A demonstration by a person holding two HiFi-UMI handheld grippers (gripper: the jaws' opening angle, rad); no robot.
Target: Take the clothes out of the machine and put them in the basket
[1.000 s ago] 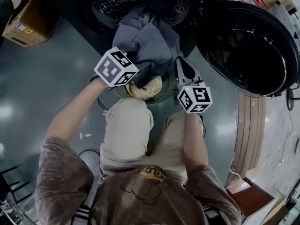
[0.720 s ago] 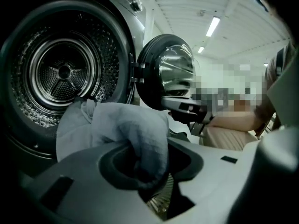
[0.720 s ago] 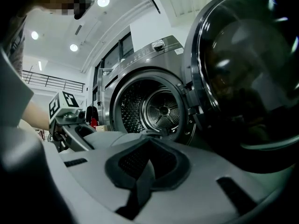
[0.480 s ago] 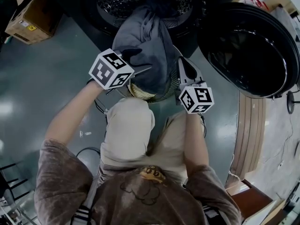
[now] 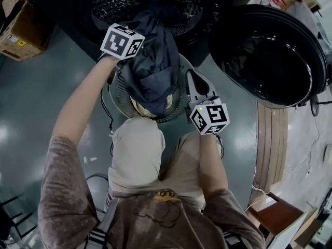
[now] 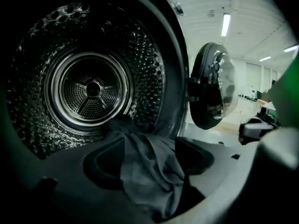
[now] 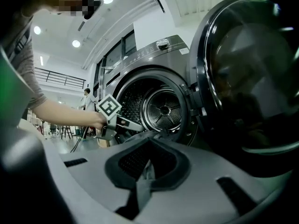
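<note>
While one dark grey garment already drapes from the drum mouth into the basket, its top end's still on the machine lip, so this piece is approx. half done. A pale item lies under it in the basket; drum looks empty otherwise. L gripper jaws are opening, cloth loose btwn them. R gripper jaws are clenched on a fold of it. Vs. a sec ago: L gripper went from over the basket to the drum mouth & let go; R gripper stayed put.
</note>
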